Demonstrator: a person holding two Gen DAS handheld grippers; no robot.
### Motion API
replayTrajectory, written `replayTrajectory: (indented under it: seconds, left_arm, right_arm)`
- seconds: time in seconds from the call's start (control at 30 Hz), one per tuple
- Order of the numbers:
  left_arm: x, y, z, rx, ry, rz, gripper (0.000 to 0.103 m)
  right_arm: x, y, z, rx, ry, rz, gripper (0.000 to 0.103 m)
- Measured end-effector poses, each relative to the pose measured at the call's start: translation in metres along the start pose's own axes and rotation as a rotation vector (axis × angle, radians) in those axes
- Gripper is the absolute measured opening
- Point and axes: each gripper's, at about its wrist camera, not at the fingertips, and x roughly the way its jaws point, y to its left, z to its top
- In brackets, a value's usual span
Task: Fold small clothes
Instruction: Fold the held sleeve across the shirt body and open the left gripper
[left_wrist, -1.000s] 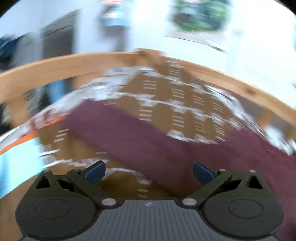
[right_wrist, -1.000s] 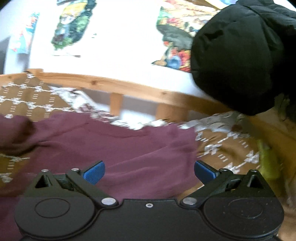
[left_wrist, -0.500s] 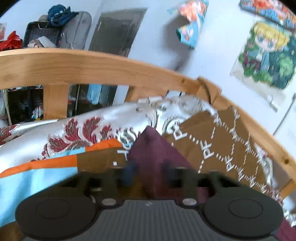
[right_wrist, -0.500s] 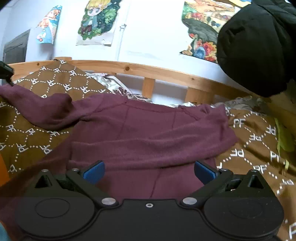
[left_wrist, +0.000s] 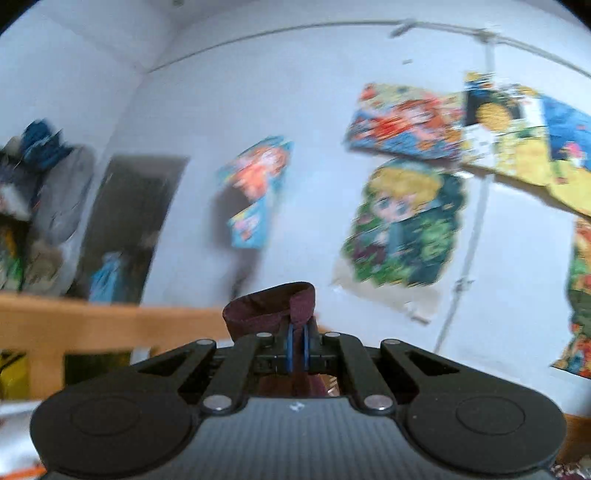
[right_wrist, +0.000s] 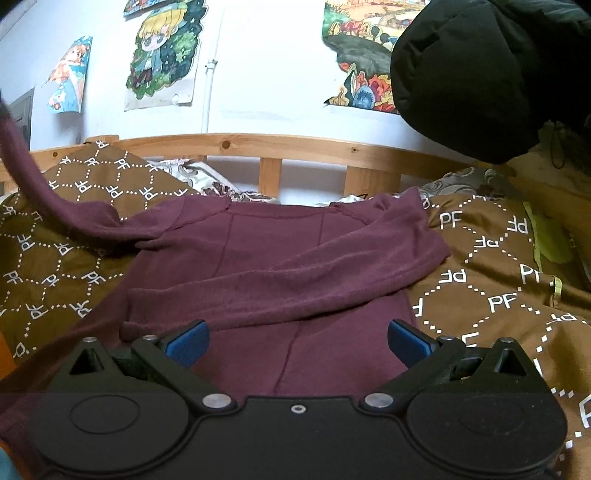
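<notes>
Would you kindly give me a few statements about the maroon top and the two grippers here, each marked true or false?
1. The left gripper is shut on the maroon sleeve cuff. True.
2. The right gripper is clamped on the top's hem. False: its jaws stand wide open, holding nothing.
3. One sleeve lies folded across the maroon long-sleeved top. True.
4. The top lies on a bare wooden floor. False: it lies on a brown patterned blanket.
</notes>
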Motion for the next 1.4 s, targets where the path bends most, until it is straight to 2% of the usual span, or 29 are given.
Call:
replayTrajectory:
  seconds: [0.2, 0.4, 0.47, 0.57, 0.67, 0.77, 0.9, 1.03, 1.17, 1.23, 1.3, 1.4]
  left_arm:
    - [-0.006, -0.043, -0.004, 0.058, 0.016, -0.176, 0.004]
    - [-0.021, -0.111, -0.016, 0.127, 0.043, -0.464, 0.004]
    - [-0.023, -0.138, -0.024, 0.15, 0.087, -0.584, 0.005]
    - [-0.028, -0.171, -0.045, 0.145, 0.194, -0.744, 0.005]
    - [-0.034, -0.199, -0.075, 0.149, 0.319, -0.861, 0.005]
    - [-0.043, -0.217, -0.109, 0.175, 0.42, -0.928, 0.005]
    - [-0.054, -0.225, -0.15, 0.2, 0.544, -0.983, 0.005]
    - [-0.062, -0.223, -0.184, 0.257, 0.623, -1.008, 0.005]
    - [-0.061, -0.222, -0.204, 0.288, 0.707, -1.015, 0.007]
    - [-0.061, -0.22, -0.211, 0.304, 0.751, -1.019, 0.019]
    - [-0.061, -0.216, -0.212, 0.308, 0.77, -1.017, 0.058]
    - [-0.065, -0.207, -0.202, 0.299, 0.737, -1.002, 0.082]
  right_arm:
    - [-0.002, -0.006, -0.002, 0.016, -0.013, 0.011, 0.102]
    - [-0.005, -0.013, -0.002, 0.04, -0.026, 0.013, 0.102]
    - [-0.005, -0.015, -0.002, 0.042, -0.031, 0.007, 0.102]
    - [-0.005, -0.021, -0.002, 0.044, -0.032, -0.01, 0.102]
    - [-0.004, -0.031, -0.003, 0.052, -0.026, -0.052, 0.102]
    - [-0.003, -0.044, -0.004, 0.078, -0.018, -0.093, 0.102]
    - [-0.005, -0.065, -0.005, 0.138, -0.041, -0.146, 0.102]
    - [-0.007, -0.084, -0.005, 0.199, -0.063, -0.212, 0.102]
    - [-0.007, -0.096, -0.007, 0.239, -0.066, -0.241, 0.102]
    - [-0.005, -0.098, -0.008, 0.239, -0.062, -0.243, 0.102]
    - [-0.004, -0.096, -0.009, 0.231, -0.061, -0.244, 0.102]
    - [-0.003, -0.094, -0.012, 0.221, -0.056, -0.236, 0.102]
